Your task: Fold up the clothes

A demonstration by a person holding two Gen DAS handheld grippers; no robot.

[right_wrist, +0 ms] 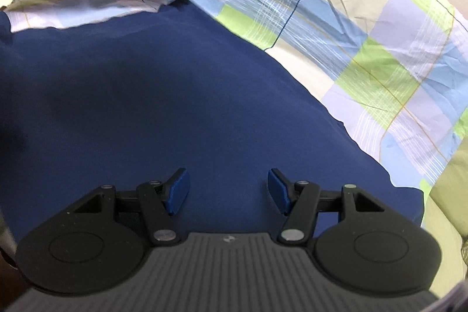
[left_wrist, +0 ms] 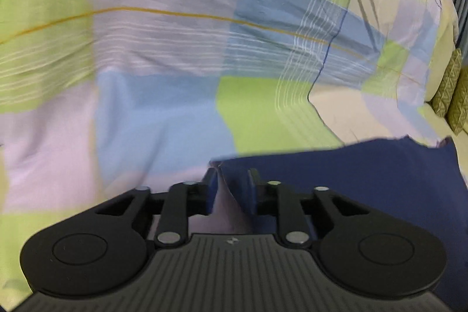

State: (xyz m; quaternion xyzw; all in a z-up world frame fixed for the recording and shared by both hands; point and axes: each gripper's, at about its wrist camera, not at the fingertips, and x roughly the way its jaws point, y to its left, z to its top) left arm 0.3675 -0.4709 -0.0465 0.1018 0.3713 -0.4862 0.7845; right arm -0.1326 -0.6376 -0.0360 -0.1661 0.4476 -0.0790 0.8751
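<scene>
Navy blue cloth (right_wrist: 163, 95) lay spread flat over the checked bedsheet (right_wrist: 365, 48), under the right gripper (right_wrist: 228, 192), whose fingers stood spread and empty above it. The left gripper (left_wrist: 232, 189) pinched a pale checked fabric edge (left_wrist: 225, 195) at the cloth's far side. That thin hold could slip under a quick pull, and the fold would likely skew while only one corner was lifted.

My left wrist view is motion-blurred across the checked cloth (left_wrist: 163, 54), so its weave is lost. The left gripper (left_wrist: 231, 189) hides the pinched cloth edge between its pads. The navy sheet (right_wrist: 163, 95) is cut off at my right view's left edge.
</scene>
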